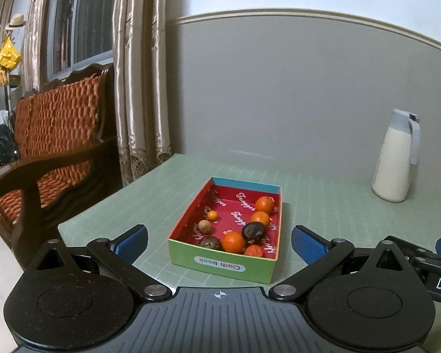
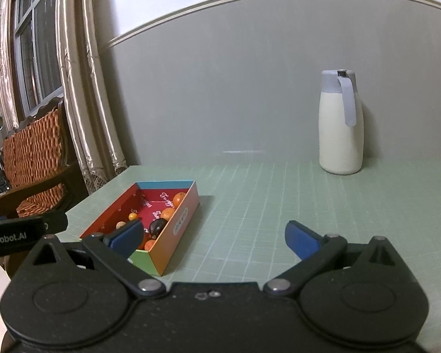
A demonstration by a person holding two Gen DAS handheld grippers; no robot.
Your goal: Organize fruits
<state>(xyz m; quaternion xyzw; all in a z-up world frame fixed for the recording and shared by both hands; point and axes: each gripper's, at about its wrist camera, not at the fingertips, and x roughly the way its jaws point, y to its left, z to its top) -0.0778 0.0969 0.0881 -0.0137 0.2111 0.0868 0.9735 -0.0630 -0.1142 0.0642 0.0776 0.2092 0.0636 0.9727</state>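
One "Cloth book" label (image 1: 219, 263), fruit box (image 1: 188, 253), "Tongger" lining (image 1: 245, 201)

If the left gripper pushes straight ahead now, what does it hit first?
Probably the green near wall of the fruit box, centred between the open left gripper fingers; depth is uncertain.

Home living room; cushioned wooden sofa (image 1: 53, 135); satin curtains (image 1: 138, 73); window (image 1: 73, 20).
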